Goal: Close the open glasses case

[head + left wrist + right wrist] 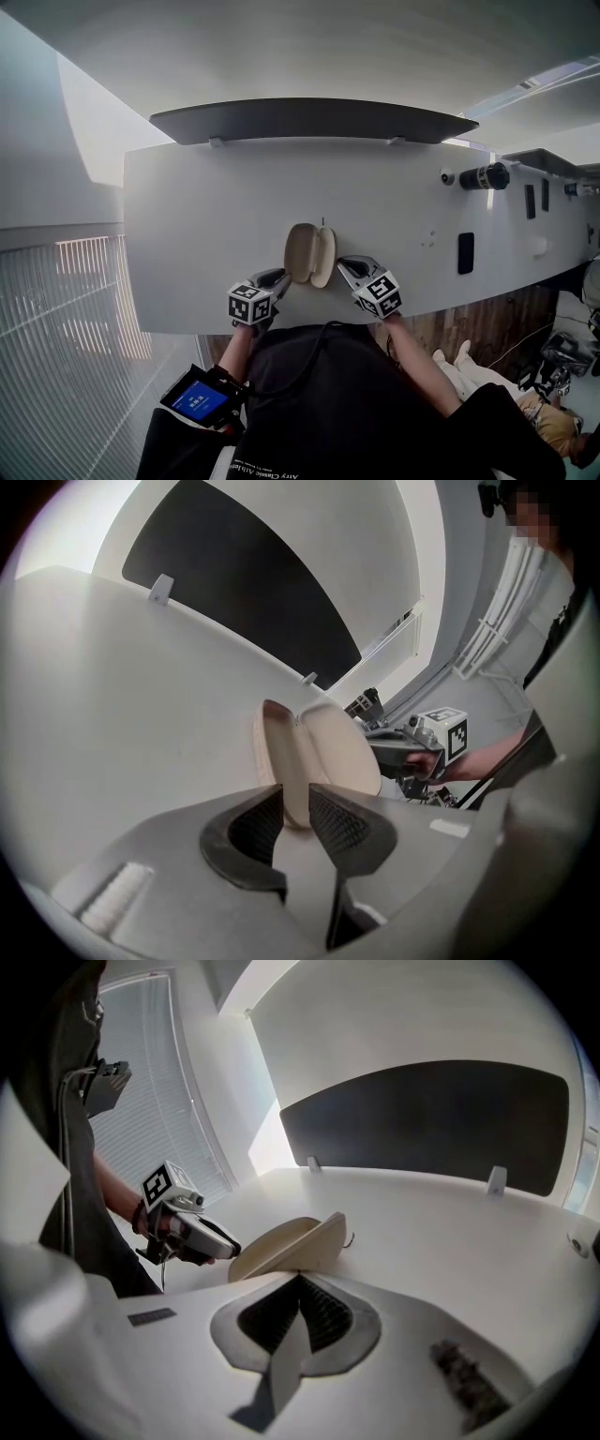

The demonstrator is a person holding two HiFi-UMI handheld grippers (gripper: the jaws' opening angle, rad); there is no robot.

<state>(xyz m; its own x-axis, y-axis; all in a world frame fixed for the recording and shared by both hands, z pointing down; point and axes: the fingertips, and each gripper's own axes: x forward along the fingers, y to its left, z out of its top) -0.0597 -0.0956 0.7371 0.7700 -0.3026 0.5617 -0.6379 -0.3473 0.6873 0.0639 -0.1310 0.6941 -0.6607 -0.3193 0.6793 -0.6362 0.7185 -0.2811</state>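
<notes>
The closing isn't done yet: the case (309, 255) lies open like a clamshell on the table (187, 234), near the front edge and right in front of you. Its left half is flatter and its right half is tilted up. Your left gripper (278, 278) sits at the case's near left end, with its jaws a little apart. The tip of the case shows in the gap between them, but you can't tell whether they touch it or merely frame it. Your right gripper (345, 267) is just beside the near right end, jaws pressed together on nothing. Swinging one half over onto the other is all that is left. The hinge is hard to make out. The one hollow you can see looks empty, and the other faces away.
</notes>
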